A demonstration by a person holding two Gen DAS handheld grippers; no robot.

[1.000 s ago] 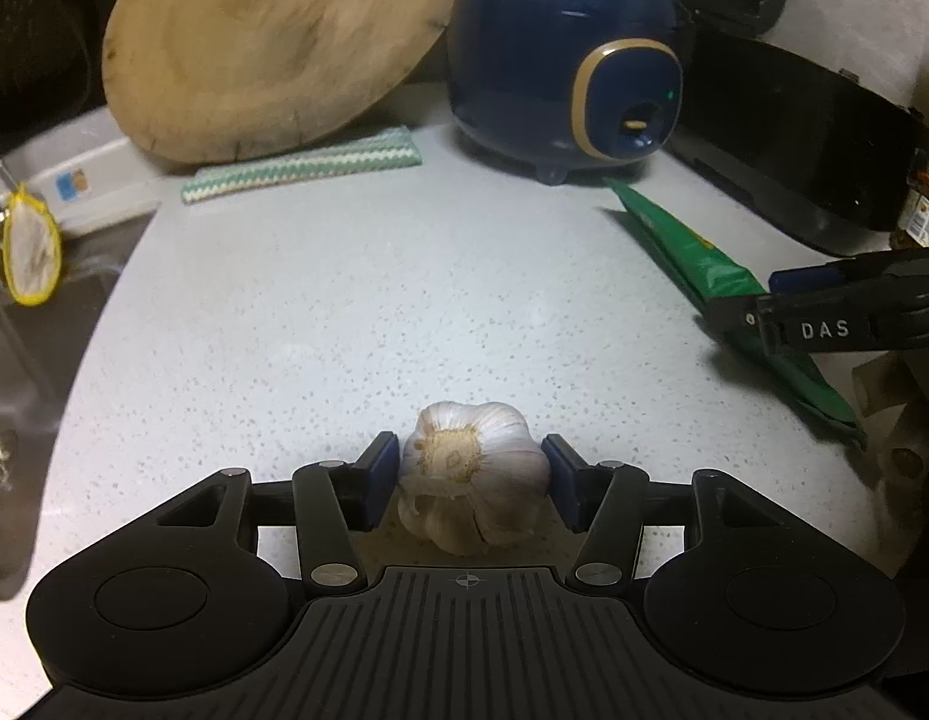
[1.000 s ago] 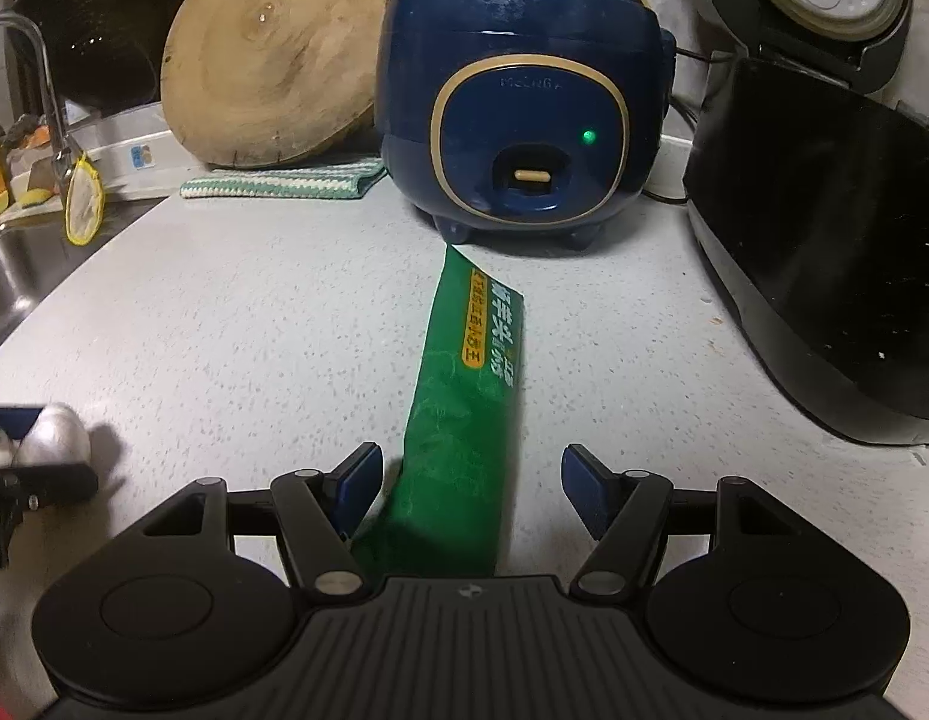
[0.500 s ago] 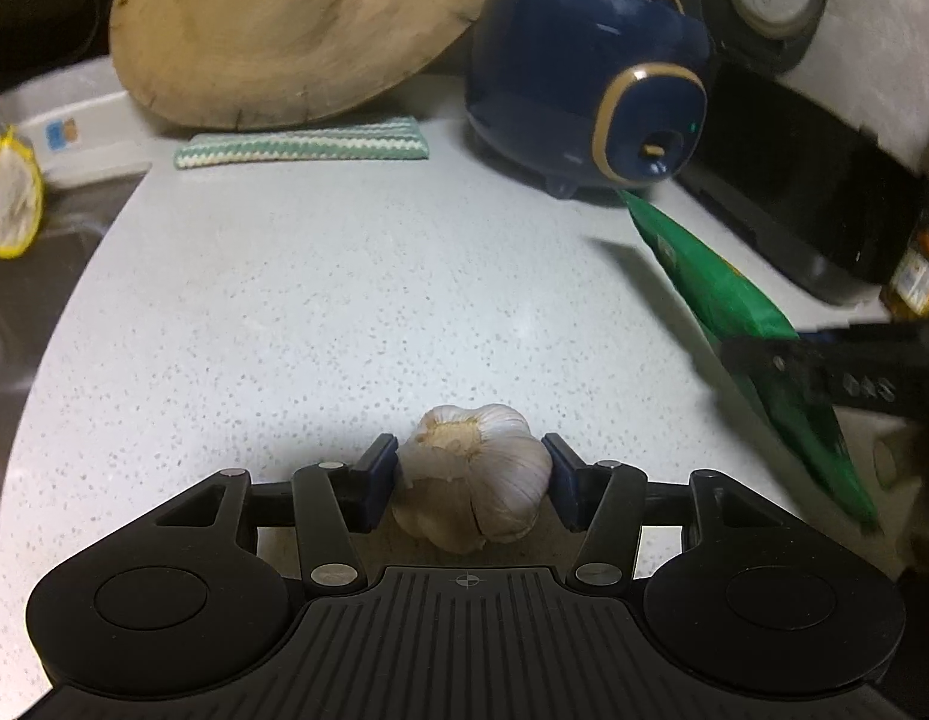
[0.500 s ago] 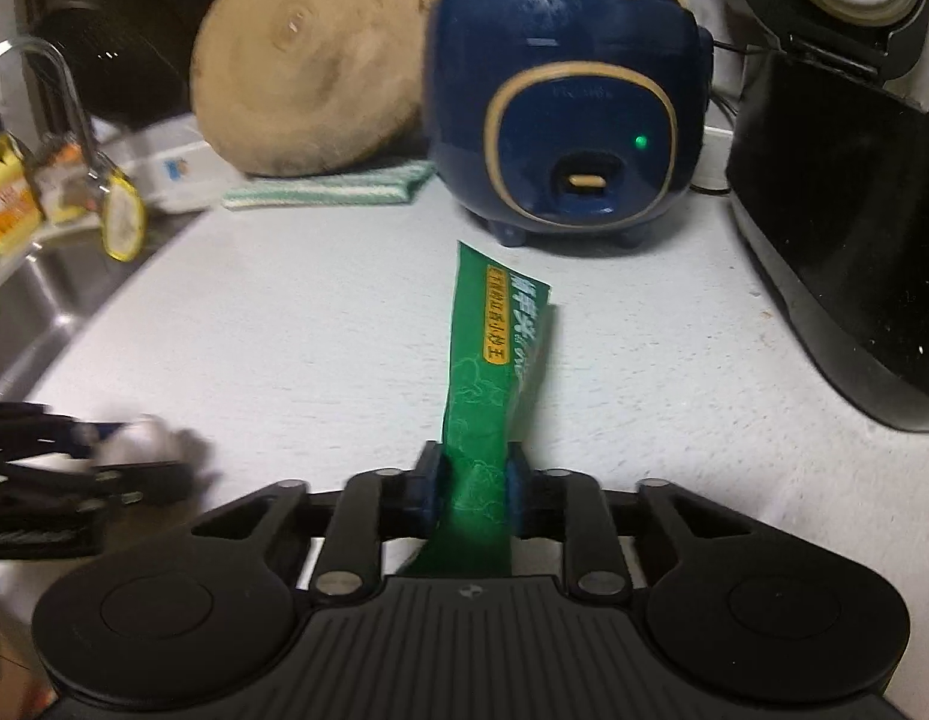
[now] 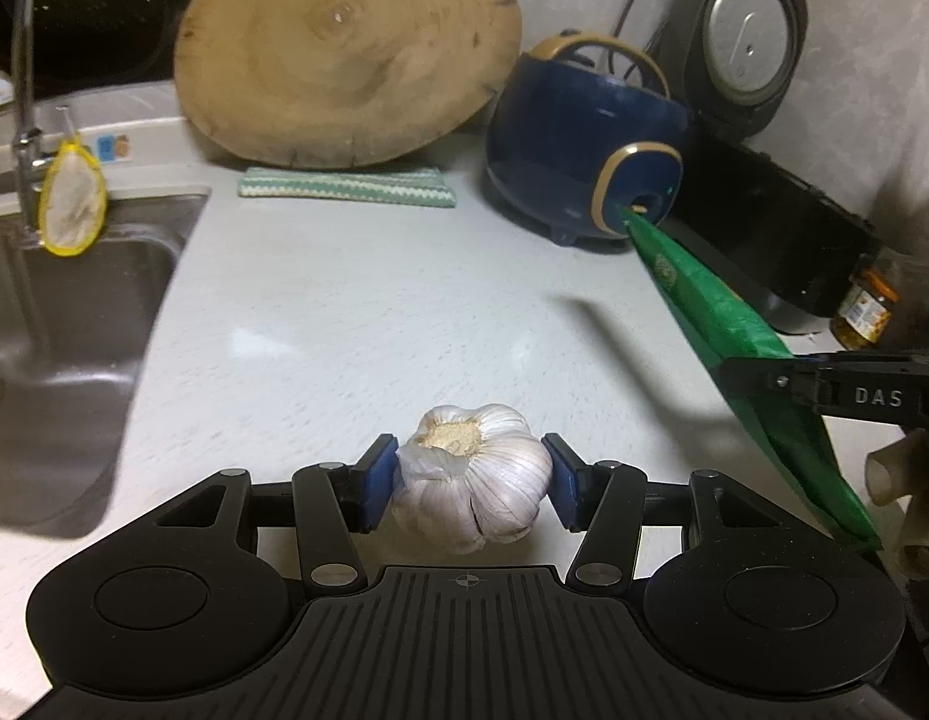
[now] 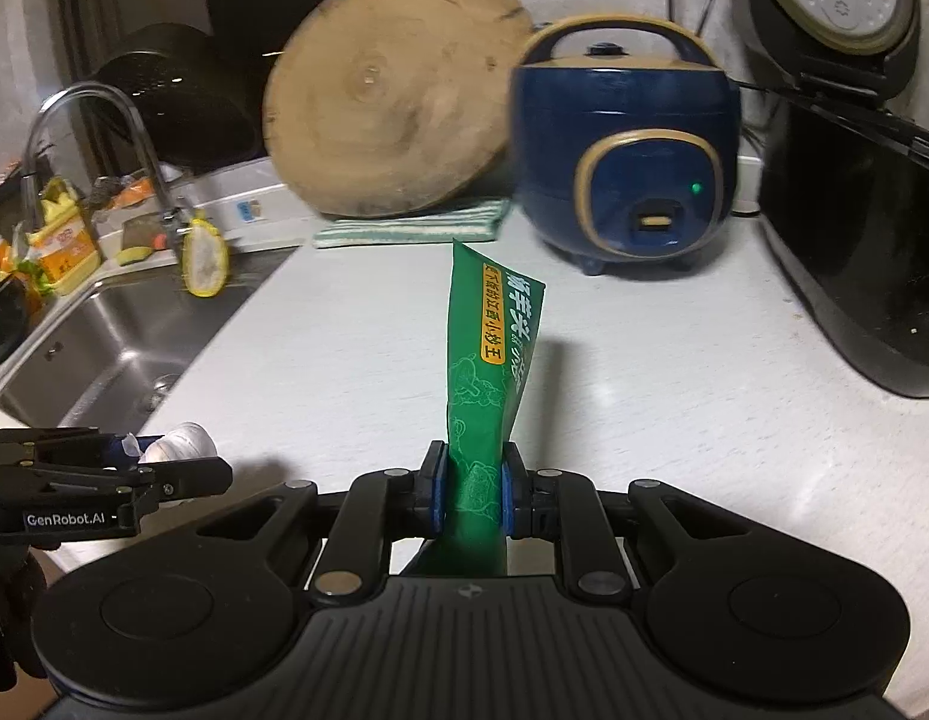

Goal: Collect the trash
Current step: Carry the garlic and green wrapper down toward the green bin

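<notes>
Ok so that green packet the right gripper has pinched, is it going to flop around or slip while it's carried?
Probably light and fairly stiff: the green packet stands nearly straight up out of the right gripper with no droop. It is creased where the pads squeeze it, so likely thin and near empty. The film looks glossy, so a sideways slip seems possible.

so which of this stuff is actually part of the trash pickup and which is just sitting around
In the job:
- green wrapper, pinched in the right gripper
- garlic bulb, clamped in the left gripper

Just lying about:
- blue rice cooker
- wooden board
- striped cloth
- black cooker
- sink
</notes>
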